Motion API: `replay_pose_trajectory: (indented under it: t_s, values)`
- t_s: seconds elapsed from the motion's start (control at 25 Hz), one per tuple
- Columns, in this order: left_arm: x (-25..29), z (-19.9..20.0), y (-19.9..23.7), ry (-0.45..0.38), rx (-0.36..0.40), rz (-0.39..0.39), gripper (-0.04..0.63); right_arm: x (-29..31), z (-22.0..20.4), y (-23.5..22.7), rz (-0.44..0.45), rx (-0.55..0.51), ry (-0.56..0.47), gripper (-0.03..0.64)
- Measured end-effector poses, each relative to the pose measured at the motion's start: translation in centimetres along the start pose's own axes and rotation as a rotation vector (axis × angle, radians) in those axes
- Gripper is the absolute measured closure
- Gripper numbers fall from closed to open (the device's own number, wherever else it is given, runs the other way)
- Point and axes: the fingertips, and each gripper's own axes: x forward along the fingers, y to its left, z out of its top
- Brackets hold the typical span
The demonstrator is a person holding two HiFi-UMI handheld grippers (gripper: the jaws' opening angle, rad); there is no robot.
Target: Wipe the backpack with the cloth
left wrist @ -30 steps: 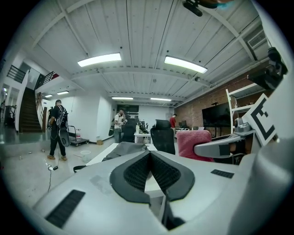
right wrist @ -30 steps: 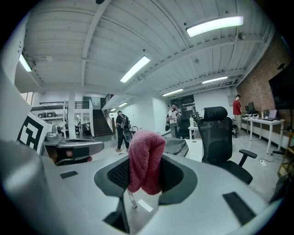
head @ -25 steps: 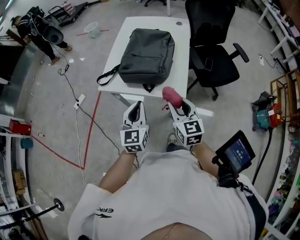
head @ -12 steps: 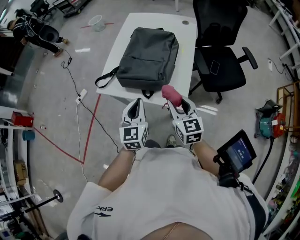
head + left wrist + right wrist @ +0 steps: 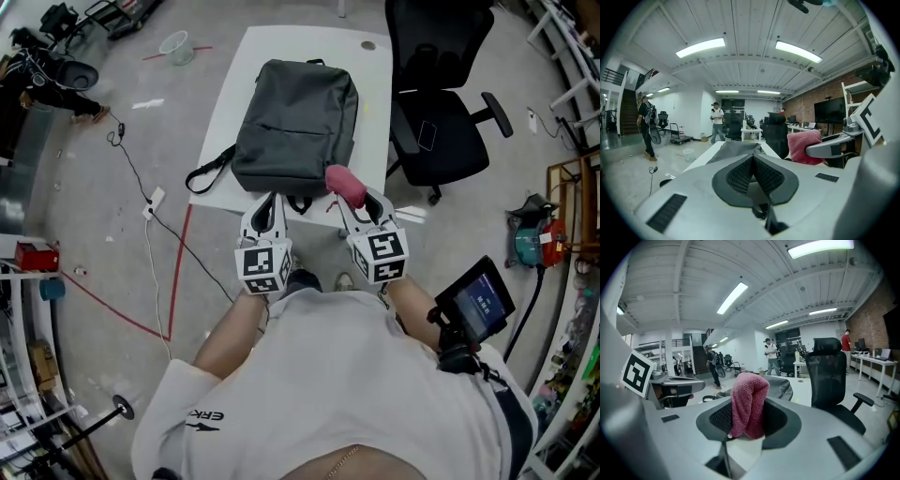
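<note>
Approach: both grippers have come forward since a second ago. Their tips, then short of the table (image 5: 236, 70), now hang over its near edge, right at the near end of the backpack (image 5: 295, 127).
Left gripper (image 5: 272, 199): jaws pressed together with nothing between them. It rides just left of the right one and level with it.
Right gripper (image 5: 354, 199): clamped on the pink cloth (image 5: 344, 183), which stands up out of the jaws as a bunched fold and pokes ahead of the tips.
Backpack: lies flat, straight ahead of both grippers and mostly in front of the left one. Its near end is just beyond the tips; I can't tell whether anything touches yet.
Long axis: runs away from the grippers, leaning a little to the right as it goes. The carry handle (image 5: 319, 62) is at the far end, the bottom end is nearest, and the front panel faces up.
Strap (image 5: 211, 169): trails off the table's left edge, out to the left of the left gripper.
Chair (image 5: 441, 112): ahead and to the right of the right gripper, clear of the work.
Wipe, as I'd judge it: not begun yet. Tip the right gripper down so the cloth's fold, not the jaw tips, meets the fabric. Stroke along the long axis, away from the grippers, in overlapping lanes. The free left gripper could press the near end to stop the bag sliding.
</note>
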Motion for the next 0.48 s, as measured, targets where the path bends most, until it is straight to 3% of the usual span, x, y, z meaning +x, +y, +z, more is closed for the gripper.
replay_pose_trajectory:
  t_s: [0.48]
  values:
    - [5.0, 0.5, 7.4, 0.007, 0.034, -0.160, 0.592, 7.6, 1.8, 1.2, -0.167, 0.015, 0.025, 0.477]
